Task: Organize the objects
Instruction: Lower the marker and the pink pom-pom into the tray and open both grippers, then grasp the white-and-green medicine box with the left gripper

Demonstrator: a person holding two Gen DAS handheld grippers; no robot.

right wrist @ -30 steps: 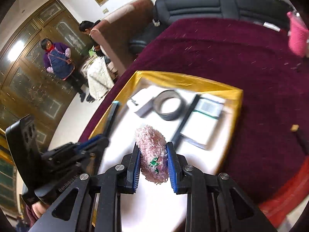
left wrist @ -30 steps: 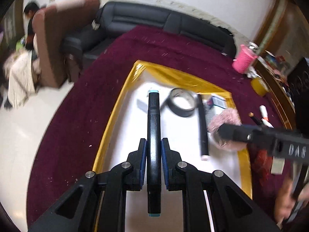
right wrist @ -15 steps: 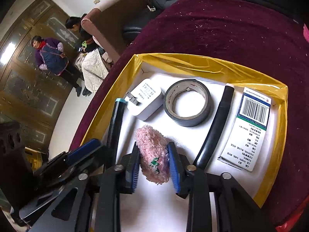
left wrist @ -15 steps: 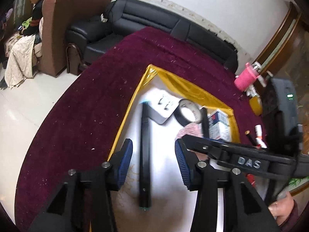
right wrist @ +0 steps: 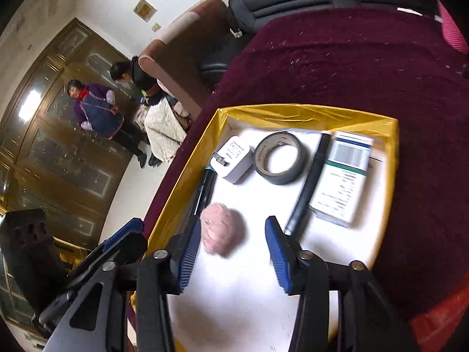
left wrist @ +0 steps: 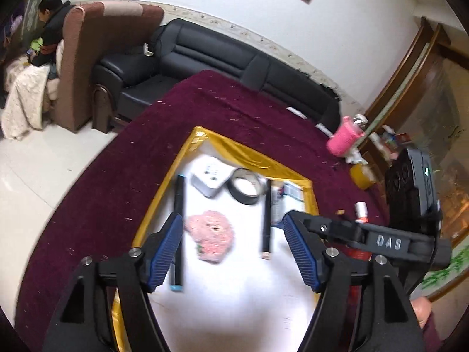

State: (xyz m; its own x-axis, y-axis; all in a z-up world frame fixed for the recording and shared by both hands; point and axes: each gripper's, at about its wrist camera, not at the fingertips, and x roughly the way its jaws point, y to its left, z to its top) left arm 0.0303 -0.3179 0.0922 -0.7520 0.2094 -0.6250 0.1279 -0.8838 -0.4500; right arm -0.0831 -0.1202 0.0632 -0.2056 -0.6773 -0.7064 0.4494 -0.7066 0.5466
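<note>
While hidden elsewhere, standing person point(right wrist: 93, 108) fills right view.

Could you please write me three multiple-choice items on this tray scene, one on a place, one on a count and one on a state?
1. The tape roll lies between:
A. the white charger and a black pen
B. the pink pompom and the box
C. two boxes

2. Black pens in the gold-rimmed tray:
A. one
B. two
C. four

3. The right gripper is:
A. shut on the pompom
B. shut on a pen
C. open

Key: 1 A, they flank it; 2 B, one at the left rim, one beside the box; 3 C, its jaws, just opening, stand clear of the pompom between them.
</note>
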